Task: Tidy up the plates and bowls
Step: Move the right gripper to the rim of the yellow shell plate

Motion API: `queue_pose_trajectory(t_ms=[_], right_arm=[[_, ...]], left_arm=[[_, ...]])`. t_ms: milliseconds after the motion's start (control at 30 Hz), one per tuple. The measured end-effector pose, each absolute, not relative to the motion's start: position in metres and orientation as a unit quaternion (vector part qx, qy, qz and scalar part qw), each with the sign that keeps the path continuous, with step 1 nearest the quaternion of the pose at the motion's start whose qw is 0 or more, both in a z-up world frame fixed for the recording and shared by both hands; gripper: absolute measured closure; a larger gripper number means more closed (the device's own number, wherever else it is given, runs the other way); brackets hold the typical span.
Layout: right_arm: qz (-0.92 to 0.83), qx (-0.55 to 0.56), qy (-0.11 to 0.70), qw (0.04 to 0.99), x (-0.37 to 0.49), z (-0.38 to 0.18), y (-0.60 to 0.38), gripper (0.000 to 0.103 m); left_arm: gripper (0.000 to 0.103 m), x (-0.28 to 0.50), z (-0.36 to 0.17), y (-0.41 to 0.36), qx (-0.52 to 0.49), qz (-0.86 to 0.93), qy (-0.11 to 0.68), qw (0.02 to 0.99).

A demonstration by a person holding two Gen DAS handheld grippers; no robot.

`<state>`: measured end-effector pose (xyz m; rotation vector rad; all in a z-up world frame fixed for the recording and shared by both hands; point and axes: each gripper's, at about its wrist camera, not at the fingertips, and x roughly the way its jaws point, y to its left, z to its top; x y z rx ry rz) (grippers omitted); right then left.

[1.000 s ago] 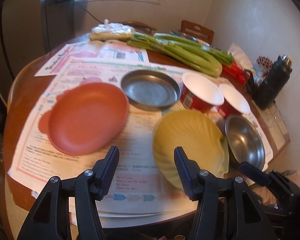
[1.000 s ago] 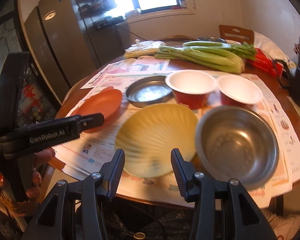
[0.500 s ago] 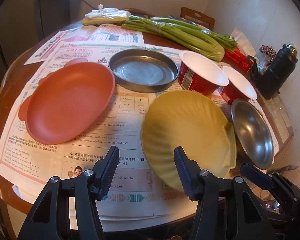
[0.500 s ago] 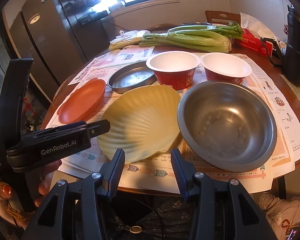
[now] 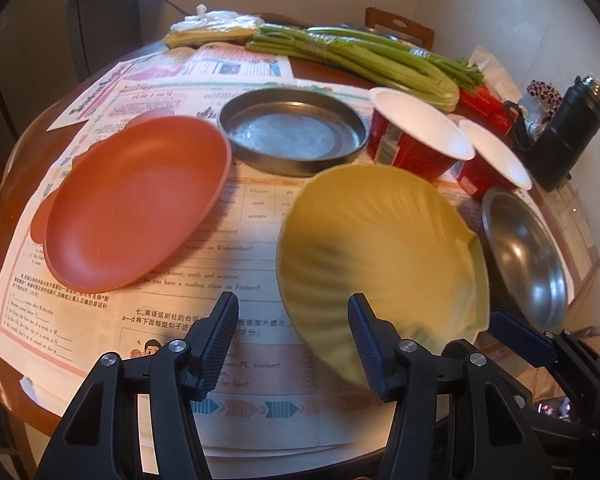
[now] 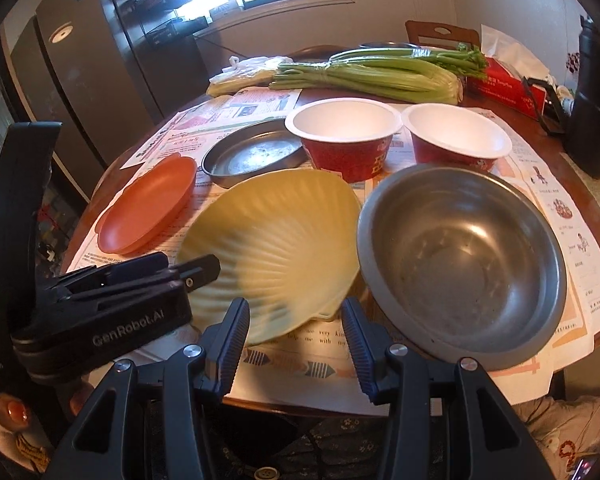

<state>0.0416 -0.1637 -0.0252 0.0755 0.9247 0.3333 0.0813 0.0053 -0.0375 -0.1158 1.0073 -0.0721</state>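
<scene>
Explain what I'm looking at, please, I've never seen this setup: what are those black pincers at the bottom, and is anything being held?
There is no robot here. A person holds a two-fingered claw in each hand, and a wide-angle camera on each looks along its fingers. One picture comes from the left claw, the other from the right claw. Both are open and hold nothing, poised at the near edge of a yellow shell-shaped plate. The round wooden table is covered with printed paper. On it also lie an orange plastic plate, a shallow grey metal dish, two red paper bowls with white insides, a deep steel bowl and a bunch of green celery.
</scene>
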Motion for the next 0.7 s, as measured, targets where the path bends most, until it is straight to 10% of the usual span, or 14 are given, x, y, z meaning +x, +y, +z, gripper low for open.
queue_pose_trajectory(t_ms=[700], right_arm=[[0.206,-0.024,0.426,0.88,0.042,-0.014,-0.126,0.055]], left_arm=[[0.044,0.075,-0.039,0.061,-0.104,-0.012,0.472,0.875]])
